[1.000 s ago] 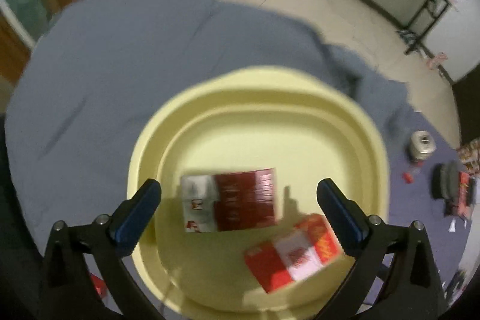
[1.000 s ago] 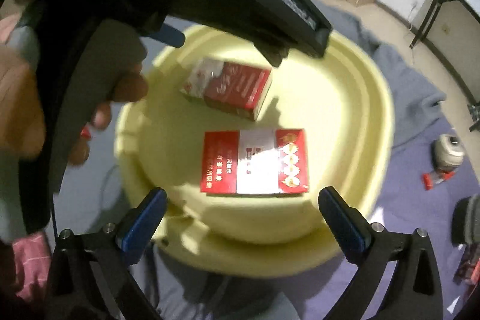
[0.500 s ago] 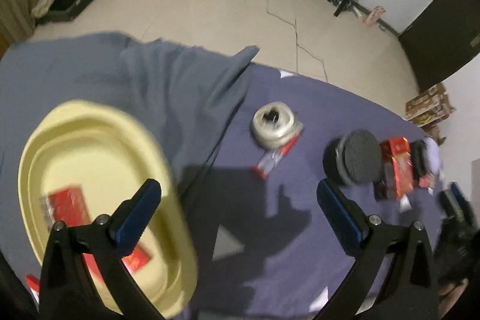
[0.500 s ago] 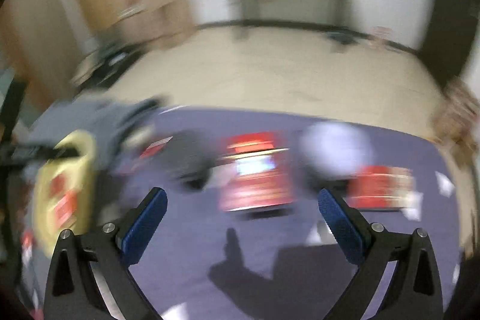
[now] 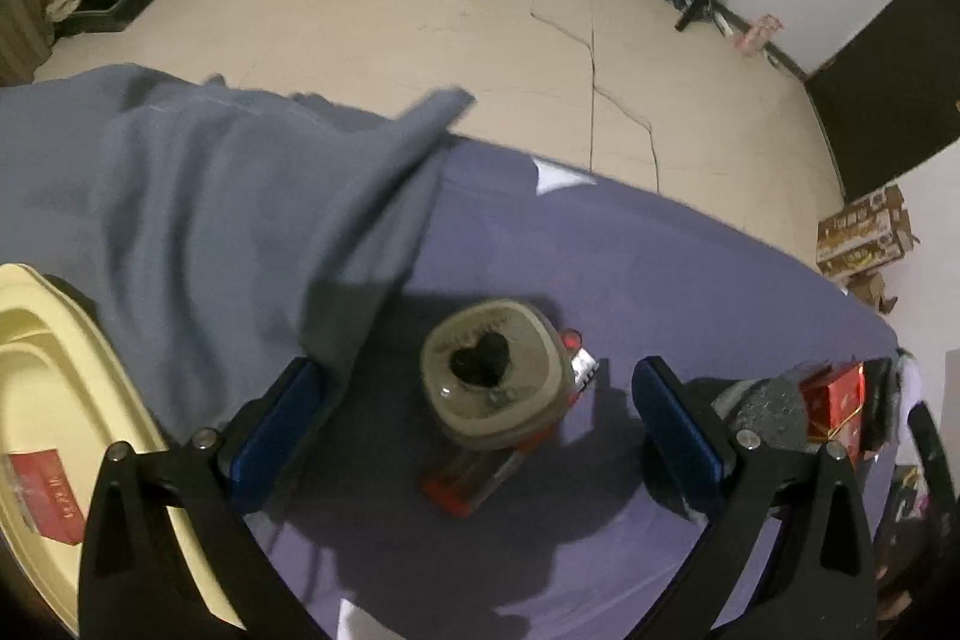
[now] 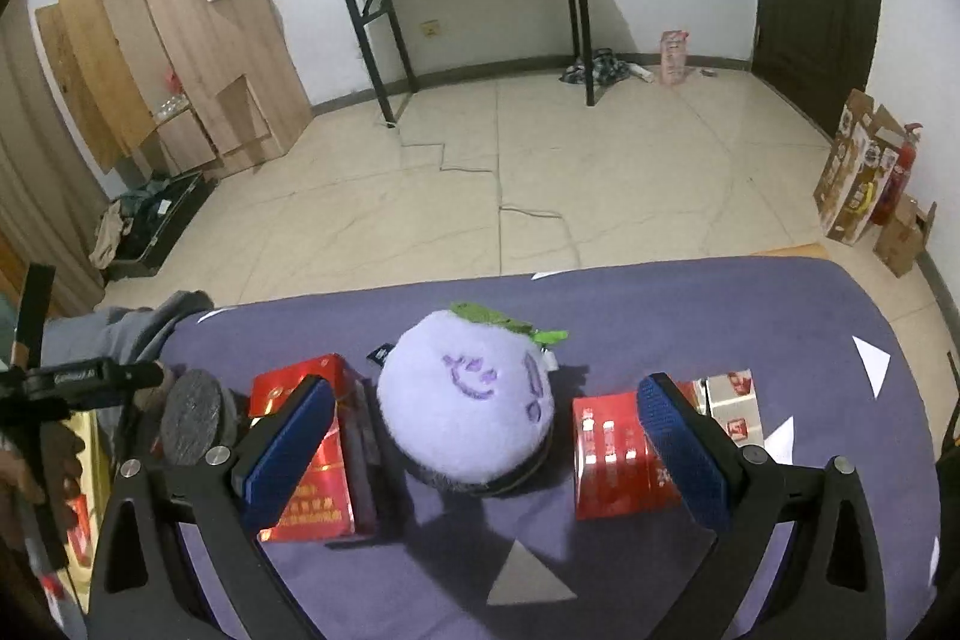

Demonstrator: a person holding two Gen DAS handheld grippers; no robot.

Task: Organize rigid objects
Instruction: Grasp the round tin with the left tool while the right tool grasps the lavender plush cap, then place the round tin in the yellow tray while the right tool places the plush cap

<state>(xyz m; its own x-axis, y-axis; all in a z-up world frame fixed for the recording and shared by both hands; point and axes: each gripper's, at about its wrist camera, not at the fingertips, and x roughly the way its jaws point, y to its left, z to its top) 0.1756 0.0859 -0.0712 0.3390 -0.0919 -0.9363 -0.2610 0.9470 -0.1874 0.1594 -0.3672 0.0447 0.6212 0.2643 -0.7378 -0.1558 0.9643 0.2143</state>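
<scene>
In the left wrist view my left gripper (image 5: 477, 388) is open, its blue pads on either side of a beige tape roll (image 5: 495, 379) that lies on a red lighter (image 5: 474, 478). The yellow basin (image 5: 36, 340) sits at the left edge with a red box (image 5: 45, 484) inside. In the right wrist view my right gripper (image 6: 486, 406) is open around a purple plush ball (image 6: 474, 400), touching nothing. One red box (image 6: 312, 460) lies left of the ball and another red box (image 6: 612, 454) lies right of it. A silver-white box (image 6: 732, 406) sits behind the right pad.
A purple sheet (image 5: 660, 280) covers the surface, with a crumpled grey cloth (image 5: 210, 196) at the left. A dark round disc (image 6: 195, 415) stands left of the boxes. A hand (image 6: 42, 454) holds the other gripper at the far left. Bare floor lies beyond the far edge.
Both grippers swung right, away from the yellow basin. The left one now hangs over the tape roll and the right one over the plush ball; both stayed open.
</scene>
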